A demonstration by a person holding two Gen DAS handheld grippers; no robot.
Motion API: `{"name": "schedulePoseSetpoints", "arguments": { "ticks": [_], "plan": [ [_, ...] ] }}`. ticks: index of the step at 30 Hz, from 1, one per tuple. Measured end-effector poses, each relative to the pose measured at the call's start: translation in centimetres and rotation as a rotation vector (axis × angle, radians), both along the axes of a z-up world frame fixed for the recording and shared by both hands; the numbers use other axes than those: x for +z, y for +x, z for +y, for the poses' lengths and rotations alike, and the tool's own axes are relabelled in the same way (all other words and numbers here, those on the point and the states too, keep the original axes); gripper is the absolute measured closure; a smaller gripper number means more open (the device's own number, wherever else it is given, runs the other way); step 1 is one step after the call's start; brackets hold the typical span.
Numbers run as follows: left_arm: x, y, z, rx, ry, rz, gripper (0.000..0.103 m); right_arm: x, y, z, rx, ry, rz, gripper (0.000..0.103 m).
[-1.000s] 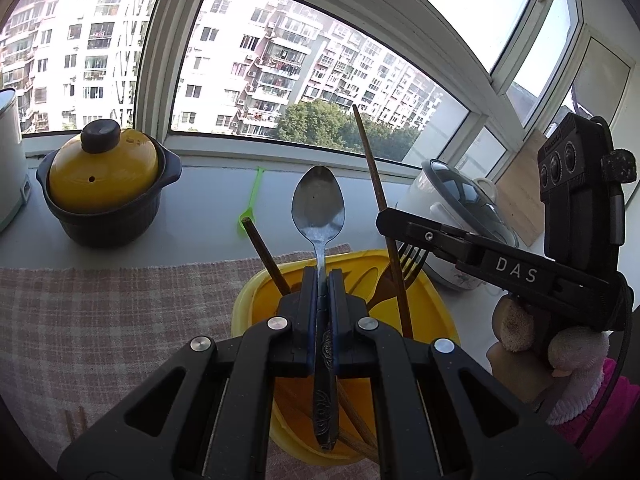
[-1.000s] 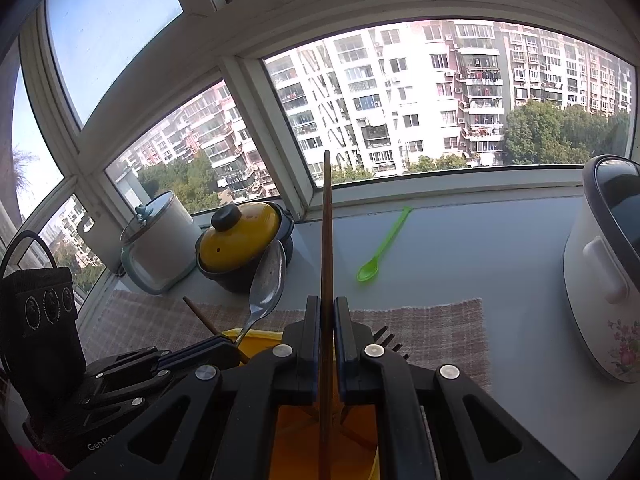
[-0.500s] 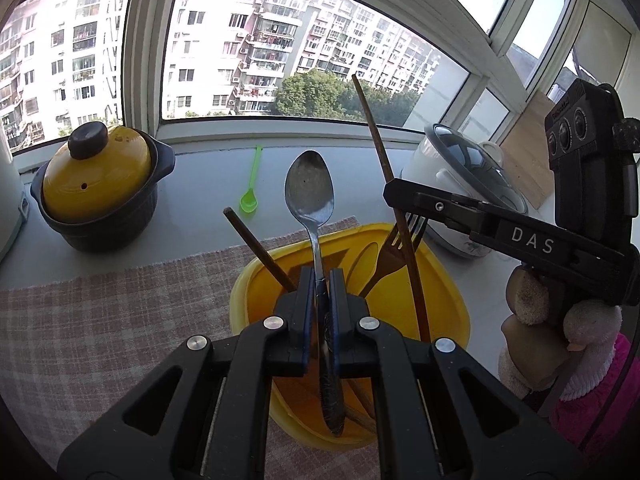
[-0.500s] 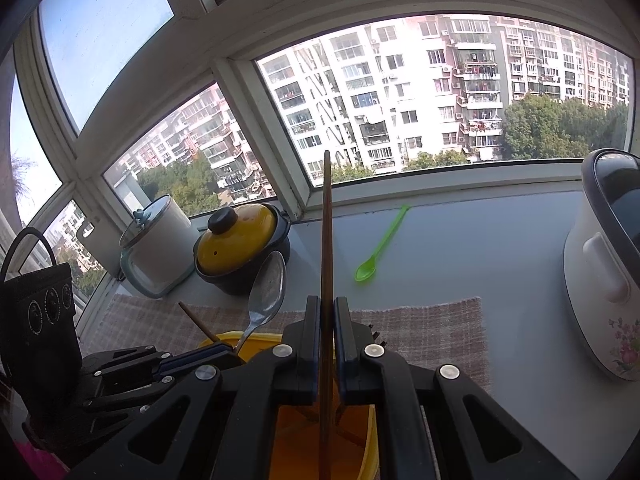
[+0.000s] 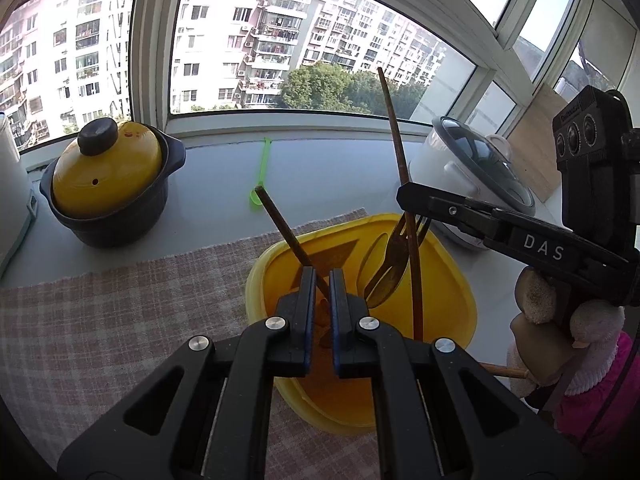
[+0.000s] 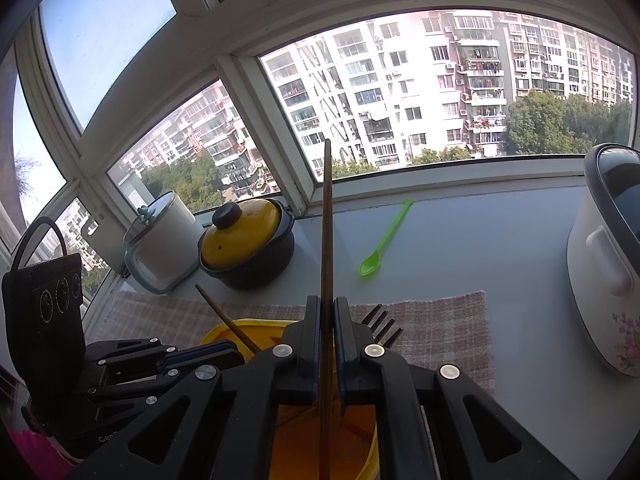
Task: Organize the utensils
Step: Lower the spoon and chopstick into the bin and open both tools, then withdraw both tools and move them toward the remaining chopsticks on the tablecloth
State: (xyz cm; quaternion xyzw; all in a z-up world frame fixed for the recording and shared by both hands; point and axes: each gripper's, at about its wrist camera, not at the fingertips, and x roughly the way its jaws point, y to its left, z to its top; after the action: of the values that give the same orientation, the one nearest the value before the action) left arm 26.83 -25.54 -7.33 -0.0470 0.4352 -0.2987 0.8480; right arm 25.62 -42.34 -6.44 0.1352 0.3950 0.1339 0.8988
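My right gripper [image 6: 327, 300] is shut on a long brown chopstick [image 6: 327, 220] that stands upright, its lower end inside the yellow container [image 6: 224, 328]. In the left wrist view that right gripper [image 5: 404, 196] pinches the chopstick [image 5: 394, 140] over the container [image 5: 256, 280]. My left gripper [image 5: 323, 272] hovers above the container with its jaws close together and nothing seen between the pads. A second chopstick [image 5: 280, 228] and a wooden fork [image 5: 400, 240] lean in the container. The metal spoon is out of sight. A green plastic spoon [image 5: 262, 172] lies on the sill.
The container sits on a checked cloth [image 5: 120, 320]. A dark pot with a yellow lid [image 5: 108, 176] and a white lidded pot [image 6: 160, 240] stand at the back left. A white rice cooker [image 5: 472, 184] stands on the right. A gloved hand with a pink sleeve [image 5: 592, 380] holds the right gripper.
The metal spoon that stood upright between my left jaws is no longer there or anywhere in view. The left view tilted slightly. The right gripper and its chopstick kept still.
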Motion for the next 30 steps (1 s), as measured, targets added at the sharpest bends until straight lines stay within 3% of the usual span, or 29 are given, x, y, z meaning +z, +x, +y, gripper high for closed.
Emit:
{"name": "schedulePoseSetpoints", "arguments": {
  "ticks": [5, 7, 8, 15, 20, 24, 30],
  "plan": [
    [0.5, -0.7, 0.8, 0.013, -0.014, -0.002, 0.099, 0.1, -0.5, 0.1, 0.012, -0.007, 0.003, 0.095],
    [0.9, -1.1, 1.2, 0.018, -0.021, -0.005, 0.099, 0.1, -0.7, 0.2, 0.016, -0.01, 0.01, 0.088],
    [1.0, -1.3, 1.4, 0.021, -0.023, -0.007, 0.099, 0.1, -0.9, 0.2, 0.019, -0.009, 0.012, 0.079],
    [1.8, -3.3, 2.8, 0.038, -0.022, -0.013, 0.099, 1.0, -3.1, 0.2, 0.006, -0.041, -0.004, 0.072],
    [2.1, -4.8, 4.3, 0.059, -0.015, -0.015, 0.084, 1.8, -4.8, 0.2, -0.004, -0.064, -0.02, 0.065],
    [2.2, -5.9, 5.9, 0.08, -0.012, -0.008, 0.084, 2.5, -6.3, 0.2, -0.026, -0.075, -0.043, 0.049],
    [1.9, -7.8, 8.7, 0.107, 0.006, -0.001, 0.083, 3.1, -8.6, 1.2, -0.022, -0.099, -0.063, 0.038]
  ]
}}
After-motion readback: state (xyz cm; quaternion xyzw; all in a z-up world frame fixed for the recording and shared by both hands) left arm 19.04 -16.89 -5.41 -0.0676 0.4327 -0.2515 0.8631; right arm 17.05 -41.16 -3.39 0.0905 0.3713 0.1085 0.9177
